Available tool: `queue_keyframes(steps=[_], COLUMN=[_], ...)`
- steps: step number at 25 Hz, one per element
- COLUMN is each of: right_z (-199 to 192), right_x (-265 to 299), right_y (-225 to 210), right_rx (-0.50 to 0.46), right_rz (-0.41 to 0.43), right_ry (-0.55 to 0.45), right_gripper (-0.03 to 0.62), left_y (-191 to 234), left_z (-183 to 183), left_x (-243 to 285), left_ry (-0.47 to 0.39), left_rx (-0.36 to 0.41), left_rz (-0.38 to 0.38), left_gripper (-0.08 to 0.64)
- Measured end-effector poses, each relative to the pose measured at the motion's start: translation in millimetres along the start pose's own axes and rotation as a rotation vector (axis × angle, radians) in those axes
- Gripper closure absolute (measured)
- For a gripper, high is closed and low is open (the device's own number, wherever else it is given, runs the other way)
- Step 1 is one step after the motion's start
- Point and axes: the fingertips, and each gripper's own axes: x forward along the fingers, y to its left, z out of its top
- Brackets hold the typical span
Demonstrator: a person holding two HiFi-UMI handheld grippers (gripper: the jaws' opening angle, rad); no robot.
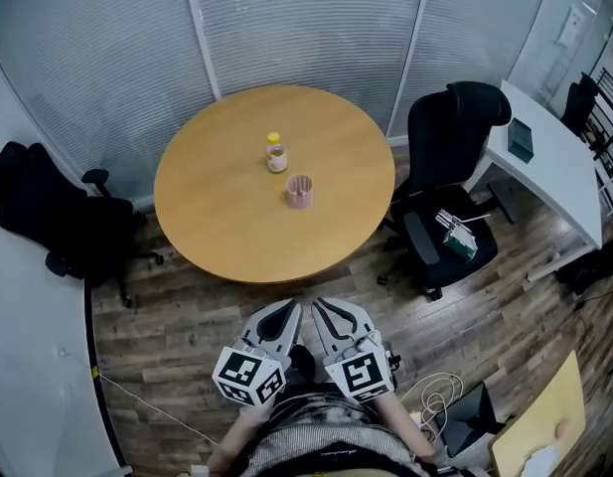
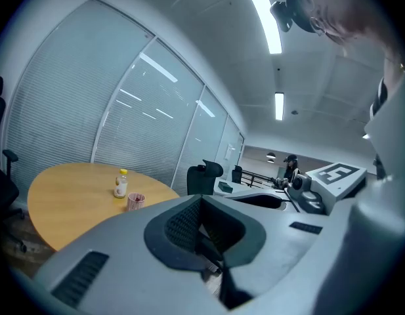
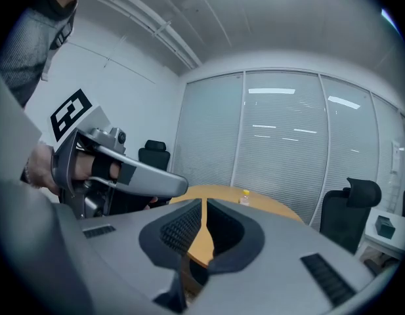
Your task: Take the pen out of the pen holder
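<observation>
Shows, from the head view, a round wooden table on a plank floor, backed by glass walls with blinds. Places the pink pen holder upright near the table's middle, with a small yellow-capped bottle just beside it on the far side, not touching. Cannot make out the pen at this size; catches only something dark inside the holder in the left gripper view. Finds the left gripper and the right gripper side by side low in the head view, close to the person's body, over the floor short of the table's near edge and well apart from the holder. Reads the left gripper as clenched, jaws pressed together with nothing between. Reads the right gripper likewise as closed and empty, leaving only a thin slit onto the table top. Sees both pointing toward the table, marker cubes nearest the body. Notes a black office chair left of the table and a second black chair right of it, carrying a small object on its seat. Adds a white desk at far right bearing a teal box, and pale cables on the floor at the person's right.
</observation>
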Motion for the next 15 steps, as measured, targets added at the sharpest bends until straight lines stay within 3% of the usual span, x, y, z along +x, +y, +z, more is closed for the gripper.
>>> queue_keyframes(steps=[10,15], right_z=[12,19], right_x=[71,96], right_y=[-27,-37], right_rx=[0.021,-0.029], right_rz=[-0.028,-0.054], right_ry=[0.014,0.024], right_gripper=[0.555,0.555], left_y=[57,82], left_z=[19,28], left_x=[42,52], left_ry=[0.027,0.027], left_rx=[-0.014,-0.020], left_rz=[-0.045,-0.061], left_gripper=[0.555,0.555])
